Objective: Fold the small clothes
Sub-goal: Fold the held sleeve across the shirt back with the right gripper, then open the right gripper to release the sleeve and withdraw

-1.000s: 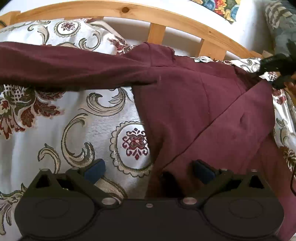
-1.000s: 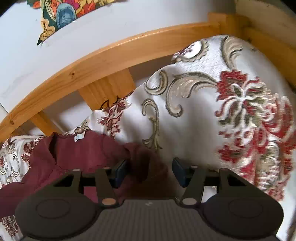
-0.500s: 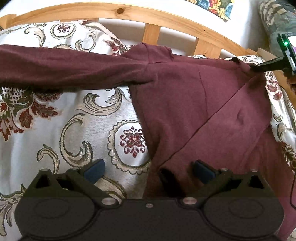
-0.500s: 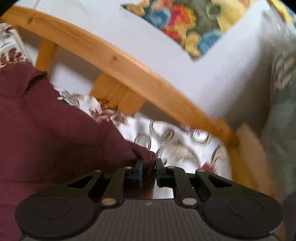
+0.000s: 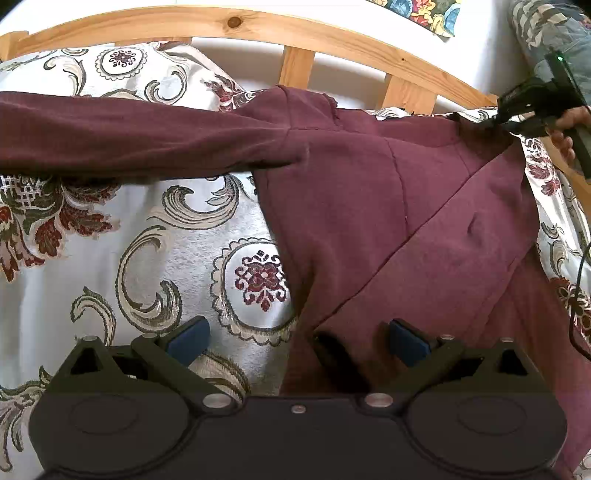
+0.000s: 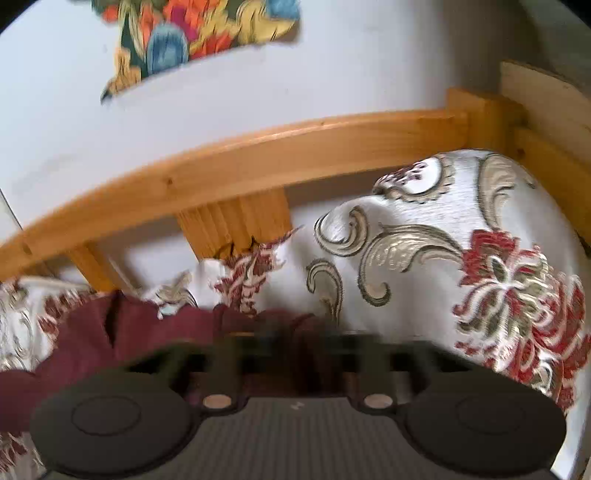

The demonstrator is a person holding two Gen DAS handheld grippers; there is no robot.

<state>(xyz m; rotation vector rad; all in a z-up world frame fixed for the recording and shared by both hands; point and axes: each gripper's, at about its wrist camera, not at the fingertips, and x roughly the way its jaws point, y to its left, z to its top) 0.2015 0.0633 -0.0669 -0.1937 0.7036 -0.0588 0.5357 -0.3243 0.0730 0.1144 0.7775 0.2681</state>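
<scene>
Your dark red top (image 5: pixel 369 206) lies on the bed, spread over the flowery bedspread (image 5: pixel 147 240). One long sleeve (image 5: pixel 129 136) is stretched out flat to the left side. The other sleeve is already folded in across the body of the top.

A second ago your right gripper (image 5: pixel 495 120) had its tongs apart around the far corner of the top, up by the shoulder. Now the tongs are pinched together on that bit of cloth. You can see it in the left camera, where the black tips bite the corner. The right camera is too blurry to show the tips well, but red cloth bunches right in front of them. The corner also looks pulled out straighter than before. That means you have a hold, and I think you can now lift or tug that side to make the next fold.

Your left gripper (image 5: pixel 297 339) has not moved. Its tongs are wide apart, low over the bottom edge of the top, holding nothing.

Behind the top is the wooden bed rail (image 5: pixel 332 33) and a white wall. There are no boxes, baskets or drawers here, so nothing is inside anything.
</scene>
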